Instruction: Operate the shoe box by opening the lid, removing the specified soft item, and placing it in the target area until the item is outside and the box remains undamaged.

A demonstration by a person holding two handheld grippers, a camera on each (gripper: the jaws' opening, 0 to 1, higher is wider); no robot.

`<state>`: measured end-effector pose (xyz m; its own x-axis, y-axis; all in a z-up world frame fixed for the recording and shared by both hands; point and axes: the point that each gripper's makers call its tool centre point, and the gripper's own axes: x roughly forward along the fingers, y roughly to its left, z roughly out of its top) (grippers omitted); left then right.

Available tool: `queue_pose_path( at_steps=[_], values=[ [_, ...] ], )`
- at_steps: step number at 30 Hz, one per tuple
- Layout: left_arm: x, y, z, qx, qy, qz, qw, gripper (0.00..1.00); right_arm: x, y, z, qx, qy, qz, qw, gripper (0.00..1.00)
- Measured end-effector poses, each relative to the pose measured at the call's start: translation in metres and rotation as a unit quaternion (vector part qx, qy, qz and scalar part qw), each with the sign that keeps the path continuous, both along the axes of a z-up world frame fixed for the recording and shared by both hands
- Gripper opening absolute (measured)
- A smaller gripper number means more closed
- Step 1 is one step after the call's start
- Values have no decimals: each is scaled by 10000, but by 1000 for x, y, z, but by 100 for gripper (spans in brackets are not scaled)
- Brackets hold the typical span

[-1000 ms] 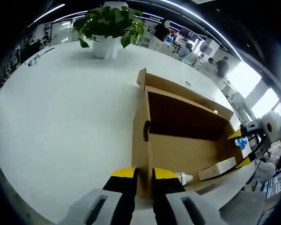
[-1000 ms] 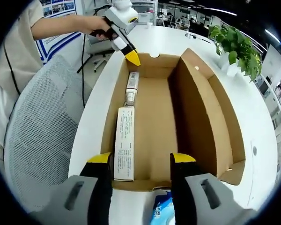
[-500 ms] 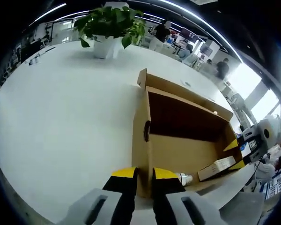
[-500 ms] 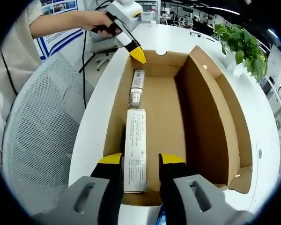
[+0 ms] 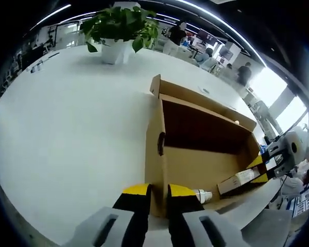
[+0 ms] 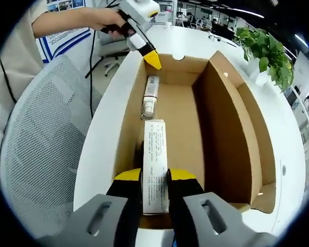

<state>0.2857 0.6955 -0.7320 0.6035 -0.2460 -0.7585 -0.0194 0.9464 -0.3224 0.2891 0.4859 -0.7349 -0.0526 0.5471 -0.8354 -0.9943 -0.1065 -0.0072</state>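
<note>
Shoe box (image 5: pixel 195 154) lies open on the white surface (image 5: pixel 67 128) in the left gripper view, its lid folded back on the far side. The left tongs (image 5: pixel 157 193) are closed on the near end wall of the box, one yellow-tipped jaw outside the cardboard and one inside. A tube (image 5: pixel 203 196) lies on the box floor just right of those jaws. Further right, a long white carton (image 5: pixel 239 180) rises at a tilt from the floor, its far end between the jaws of the right tongs (image 5: pixel 261 170). A potted plant (image 5: pixel 121 31) stands well apart at the far side of the surface.

In the right gripper view, the right tongs (image 6: pixel 154 176) are clamped on the near end of the carton (image 6: pixel 155 164). The carton's long axis runs straight ahead along the jaws and along the length of the box (image 6: pixel 216 128), close to the left wall. The tube (image 6: pixel 150 98) lies beyond the carton's far end, on the same line, apart from it. The left tongs (image 6: pixel 153 60) sit at the far end wall, held by a person's hand (image 6: pixel 110 23). A mesh chair (image 6: pixel 41 154) stands left of the surface.

Judgement: the right tongs hold the only item in grip, so the coming move turns on lifting the carton clear along its own axis. Whether the carton or the tube is the specified soft item cannot be told.
</note>
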Motion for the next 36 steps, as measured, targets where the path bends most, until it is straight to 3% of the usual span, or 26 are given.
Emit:
queue_pose_path(
  at_steps=[20,36],
  values=[
    [-1,-2,-1,32,72,13,10000,12,11,3,41,389,-220,-227,9987,16],
    [-1,-2,-2,19,162,47,9999,12,18,-4,93,674,-521,-250,9961,16]
  ],
)
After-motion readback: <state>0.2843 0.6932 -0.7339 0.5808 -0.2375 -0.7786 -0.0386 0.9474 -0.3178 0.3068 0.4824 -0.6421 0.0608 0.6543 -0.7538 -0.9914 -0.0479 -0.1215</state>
